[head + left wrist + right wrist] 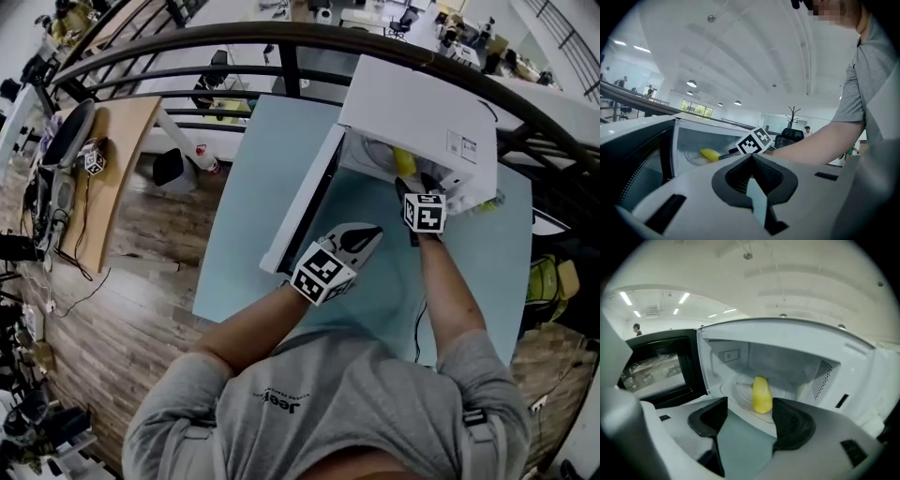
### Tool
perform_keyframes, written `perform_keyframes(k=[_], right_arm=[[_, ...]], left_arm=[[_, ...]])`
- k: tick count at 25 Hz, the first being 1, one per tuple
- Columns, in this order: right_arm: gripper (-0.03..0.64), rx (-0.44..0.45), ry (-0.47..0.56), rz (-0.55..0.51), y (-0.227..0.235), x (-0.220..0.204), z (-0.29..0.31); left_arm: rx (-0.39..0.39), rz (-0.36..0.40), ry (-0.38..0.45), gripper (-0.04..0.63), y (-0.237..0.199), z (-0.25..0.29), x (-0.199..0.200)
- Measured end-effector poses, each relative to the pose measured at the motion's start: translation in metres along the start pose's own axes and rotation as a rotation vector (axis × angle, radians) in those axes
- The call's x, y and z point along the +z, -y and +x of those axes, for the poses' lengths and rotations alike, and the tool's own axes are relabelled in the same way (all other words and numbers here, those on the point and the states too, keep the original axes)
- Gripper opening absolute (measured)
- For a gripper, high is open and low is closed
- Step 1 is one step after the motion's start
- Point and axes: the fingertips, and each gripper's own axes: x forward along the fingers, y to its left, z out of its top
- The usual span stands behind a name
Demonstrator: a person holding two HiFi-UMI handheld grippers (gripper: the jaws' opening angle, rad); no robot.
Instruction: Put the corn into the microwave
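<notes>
The yellow corn (762, 395) lies on the glass turntable inside the white microwave (787, 341), whose door (656, 371) stands swung open to the left. My right gripper (749, 419) is open just in front of the cavity. The corn sits beyond its jaws, with nothing between them. In the head view the right gripper (411, 186) is at the microwave (417, 108) mouth, next to the corn (403, 159). My left gripper (368, 233) hangs shut and empty in front of the open door (302, 202). From the left gripper (752, 159) view the corn (710, 154) shows inside.
The microwave stands at the far end of a light blue table (248, 225). A black railing (187, 70) curves behind it. A wooden bench (117, 159) with gear stands on the floor to the left. The table's left edge drops to wooden flooring.
</notes>
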Motion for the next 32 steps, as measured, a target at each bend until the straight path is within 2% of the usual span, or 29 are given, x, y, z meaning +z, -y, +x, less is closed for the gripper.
perform_keyframes(k=[6, 9, 15, 20, 24, 27, 32], right_arm=[[0.29, 0.068, 0.006, 0.071, -0.032, -0.035, -0.053], [0.258, 0.106, 0.006, 0.11, -0.048, -0.049, -0.081], [0.179, 0.204, 0.031, 0.166, -0.061, -0.058, -0.133], [0.095, 0.298, 0.104, 0.161, -0.053, -0.042, -0.177], [0.034, 0.362, 0.15, 0.19, -0.034, -0.041, -0.218], [0.02, 0.427, 0.176, 0.216, -0.021, -0.045, -0.249], [0.019, 0.521, 0.196, 0.2, -0.004, -0.06, -0.292]], left_arm=[[-0.117, 0.025, -0.01, 0.018, 0.023, -0.02, -0.001], [-0.166, 0.037, -0.018, 0.018, 0.03, -0.03, -0.001], [-0.191, 0.045, -0.039, 0.018, 0.051, -0.046, -0.002], [-0.121, 0.054, -0.038, 0.018, 0.054, -0.053, 0.008], [-0.031, -0.002, -0.024, 0.018, 0.058, -0.056, 0.014], [0.036, -0.024, 0.005, 0.018, 0.068, -0.058, 0.023], [0.147, -0.015, 0.054, 0.018, 0.088, -0.065, 0.038]])
